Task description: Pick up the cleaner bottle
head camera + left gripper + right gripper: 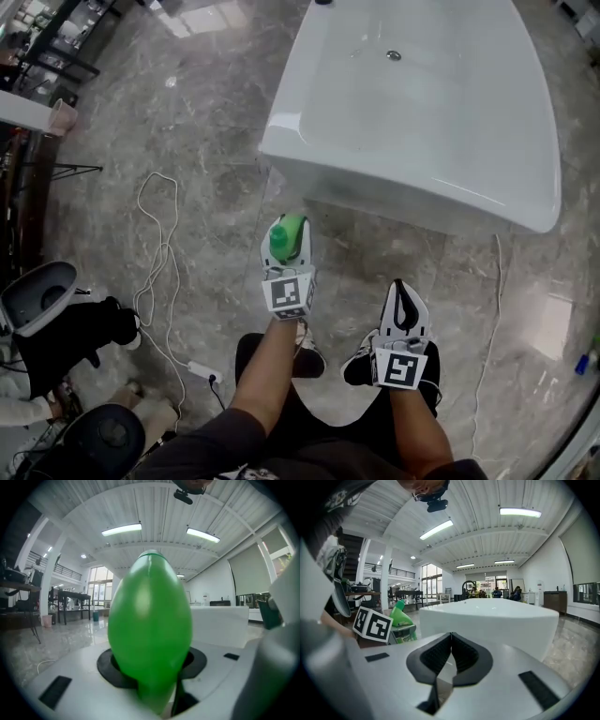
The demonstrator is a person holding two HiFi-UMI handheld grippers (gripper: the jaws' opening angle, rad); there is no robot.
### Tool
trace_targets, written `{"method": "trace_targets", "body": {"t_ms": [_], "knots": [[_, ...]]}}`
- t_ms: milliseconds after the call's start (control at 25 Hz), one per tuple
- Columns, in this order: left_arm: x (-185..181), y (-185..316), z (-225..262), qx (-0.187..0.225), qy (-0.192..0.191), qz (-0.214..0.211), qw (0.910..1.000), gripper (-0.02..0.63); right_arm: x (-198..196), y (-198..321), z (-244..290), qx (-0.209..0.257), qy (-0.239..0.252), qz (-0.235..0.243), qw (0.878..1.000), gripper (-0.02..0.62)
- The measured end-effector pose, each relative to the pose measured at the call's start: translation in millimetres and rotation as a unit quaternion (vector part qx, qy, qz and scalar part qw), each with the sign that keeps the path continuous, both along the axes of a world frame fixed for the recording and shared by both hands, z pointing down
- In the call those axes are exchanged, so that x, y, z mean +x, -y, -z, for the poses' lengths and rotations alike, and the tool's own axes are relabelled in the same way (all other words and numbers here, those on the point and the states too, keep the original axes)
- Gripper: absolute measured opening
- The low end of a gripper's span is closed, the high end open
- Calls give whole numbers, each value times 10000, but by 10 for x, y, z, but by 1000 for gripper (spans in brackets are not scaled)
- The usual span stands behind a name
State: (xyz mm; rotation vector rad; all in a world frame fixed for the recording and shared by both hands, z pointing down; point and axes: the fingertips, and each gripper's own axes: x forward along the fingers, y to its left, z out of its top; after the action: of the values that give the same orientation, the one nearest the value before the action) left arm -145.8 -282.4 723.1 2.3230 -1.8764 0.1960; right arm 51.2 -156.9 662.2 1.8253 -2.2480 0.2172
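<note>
The green cleaner bottle [288, 238] is off the floor, clamped between the white jaws of my left gripper [287, 234], in front of the person's legs. In the left gripper view the bottle [150, 625] fills the middle, with the black pads [108, 666] pressed on both of its sides. My right gripper [401, 287] hangs to the right of it, shut with nothing in it. Its ribbed pads [461, 656] meet at the tips in the right gripper view, where the bottle [400, 616] shows at the left beside the left gripper's marker cube [373, 624].
A white bathtub [422, 122] stands just ahead on the grey marble floor. A white cable [157, 246] with a plug block [201, 370] trails at the left, near a black bag [73, 339] and a chair [37, 296]. A small bottle [586, 360] lies at the right edge.
</note>
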Motion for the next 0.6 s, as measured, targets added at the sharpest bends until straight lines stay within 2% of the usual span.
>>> {"method": "trace_targets", "body": {"t_ms": [160, 320, 440, 600], "knots": [[108, -173, 1379, 46, -29, -59, 10000, 178, 87, -55, 1198, -6, 64, 7, 10000, 16], [234, -310, 2575, -88, -88, -16, 9999, 178, 246, -79, 2341, 113, 91, 66, 9999, 16], [319, -310, 3287, -39, -235, -50, 9997, 178, 363, 24, 3035, 407, 161, 50, 9990, 17], [580, -554, 3973, 34, -319, -181, 9993, 178, 583, -83, 3553, 569, 205, 120, 9981, 17]]}}
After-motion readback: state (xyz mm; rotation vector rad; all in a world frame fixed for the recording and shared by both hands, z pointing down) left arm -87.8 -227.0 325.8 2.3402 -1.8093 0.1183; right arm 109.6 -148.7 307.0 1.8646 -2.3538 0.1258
